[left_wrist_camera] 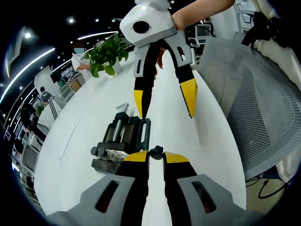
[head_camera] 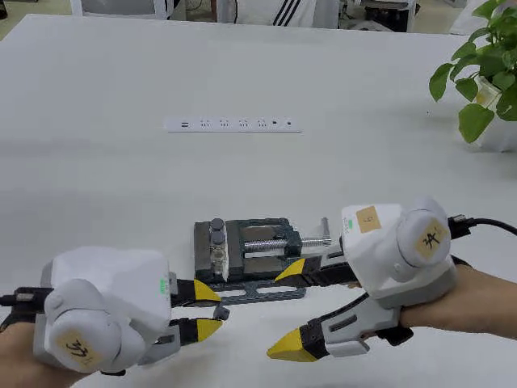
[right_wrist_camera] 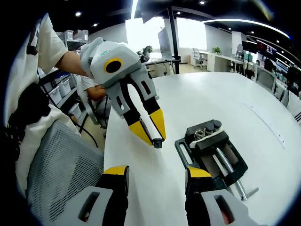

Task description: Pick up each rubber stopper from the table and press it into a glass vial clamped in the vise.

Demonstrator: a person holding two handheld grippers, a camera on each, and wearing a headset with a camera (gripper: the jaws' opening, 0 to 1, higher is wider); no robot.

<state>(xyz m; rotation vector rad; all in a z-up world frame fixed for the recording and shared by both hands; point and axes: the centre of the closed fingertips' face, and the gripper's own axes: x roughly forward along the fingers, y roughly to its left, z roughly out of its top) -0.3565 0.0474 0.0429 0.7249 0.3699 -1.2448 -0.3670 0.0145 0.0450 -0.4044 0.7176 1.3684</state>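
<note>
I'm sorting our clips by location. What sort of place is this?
Most likely an open-plan office: a large white table with a power strip, a mesh office chair, a potted plant, and more desks behind.

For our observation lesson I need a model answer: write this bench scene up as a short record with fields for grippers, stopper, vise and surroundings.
Vise: dark metal bench vise on the white table, clamping clear glass vials.
Vials: dark stoppers already top at least two.
Left gripper: shut on a small dark rubber stopper, close to the vials.
Right gripper: open, empty, near the vise's screw end.
Surroundings: white power strip farther back; green leafy plant at far right.
</note>
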